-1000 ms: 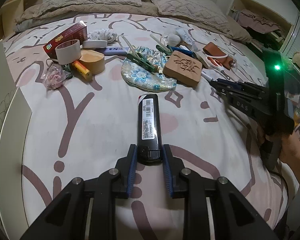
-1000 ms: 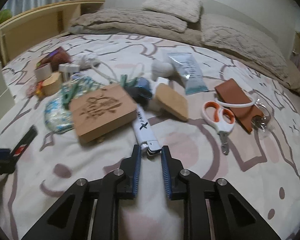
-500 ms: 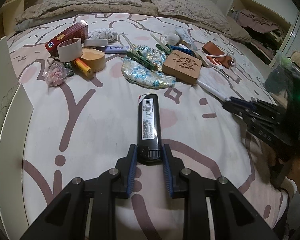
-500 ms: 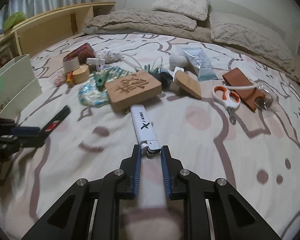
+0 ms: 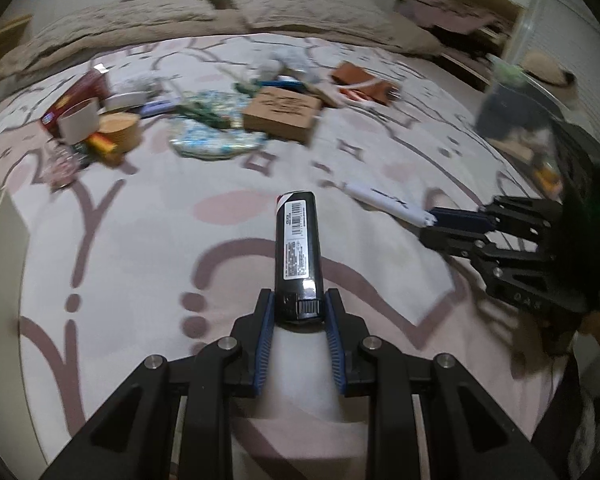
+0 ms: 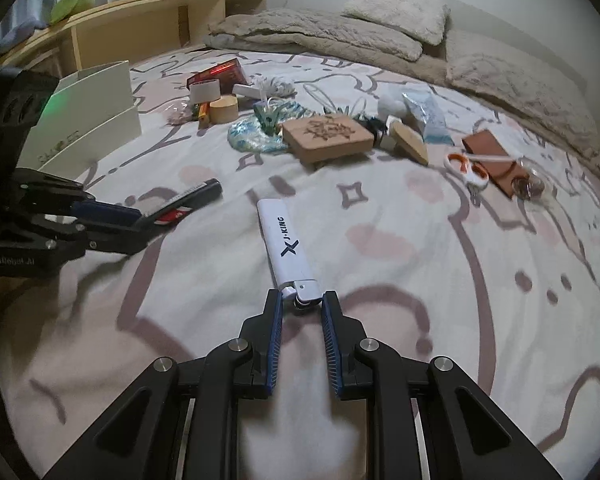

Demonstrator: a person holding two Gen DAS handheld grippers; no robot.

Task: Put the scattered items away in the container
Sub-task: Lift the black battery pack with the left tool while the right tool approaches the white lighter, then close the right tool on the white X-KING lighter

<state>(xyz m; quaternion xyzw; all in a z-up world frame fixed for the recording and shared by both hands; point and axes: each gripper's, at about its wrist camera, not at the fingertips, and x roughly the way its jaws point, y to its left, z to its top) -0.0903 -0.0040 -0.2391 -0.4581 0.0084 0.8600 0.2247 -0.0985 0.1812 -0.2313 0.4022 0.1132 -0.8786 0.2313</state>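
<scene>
A: Above a pink-patterned bedspread, the left gripper clamps its blue-padded jaws on the capped end of a black cylindrical tube with a barcode label, held clear of the sheet.

B: And the right gripper?

A: Its jaws pinch the hinged end of a slim white rectangular bar printed "J-KING", which points toward the clutter.

B: Where is the container?

A: A cream open-topped divided box stands at the bed's left edge, just behind the left gripper. A carved wooden box and orange-handled scissors lie farther up the bed.
</scene>
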